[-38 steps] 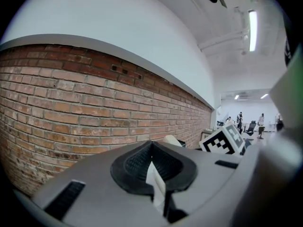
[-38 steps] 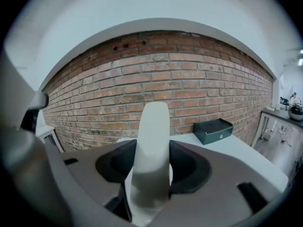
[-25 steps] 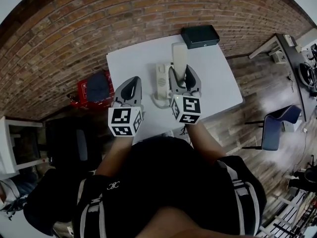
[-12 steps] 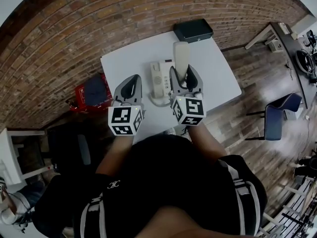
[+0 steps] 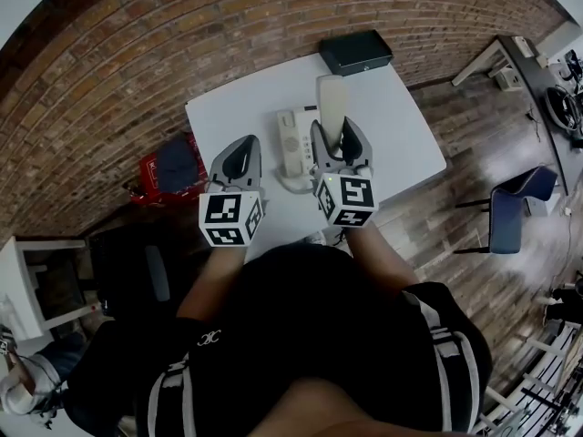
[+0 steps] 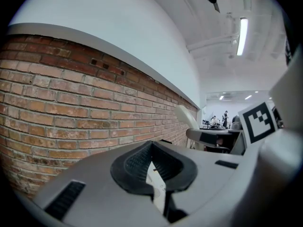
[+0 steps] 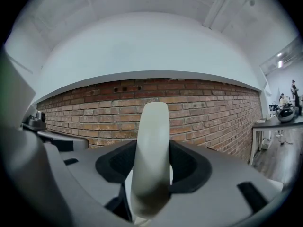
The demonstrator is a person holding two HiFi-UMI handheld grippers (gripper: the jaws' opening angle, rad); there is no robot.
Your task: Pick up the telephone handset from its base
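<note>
The cream telephone handset (image 5: pixel 331 101) is lifted off the base and sticks out forward above the white table (image 5: pixel 401 135). My right gripper (image 5: pixel 339 133) is shut on its lower part. In the right gripper view the handset (image 7: pixel 152 141) rises upright between the black pads (image 7: pixel 191 167), in front of the brick wall. The cream telephone base (image 5: pixel 290 144) lies on the table just left of the handset, and its cord (image 5: pixel 293 188) curls at the near end. My left gripper (image 5: pixel 239 159) hovers left of the base with its tips together and nothing in it (image 6: pixel 152 148).
A black box (image 5: pixel 356 53) sits at the table's far edge by the brick wall. A red crate with a dark bag (image 5: pixel 173 164) stands on the floor left of the table. A blue chair (image 5: pixel 510 221) is on the wooden floor to the right.
Both grippers keep their places and the handset stays in the right gripper. Only the head camera has shifted a little.
</note>
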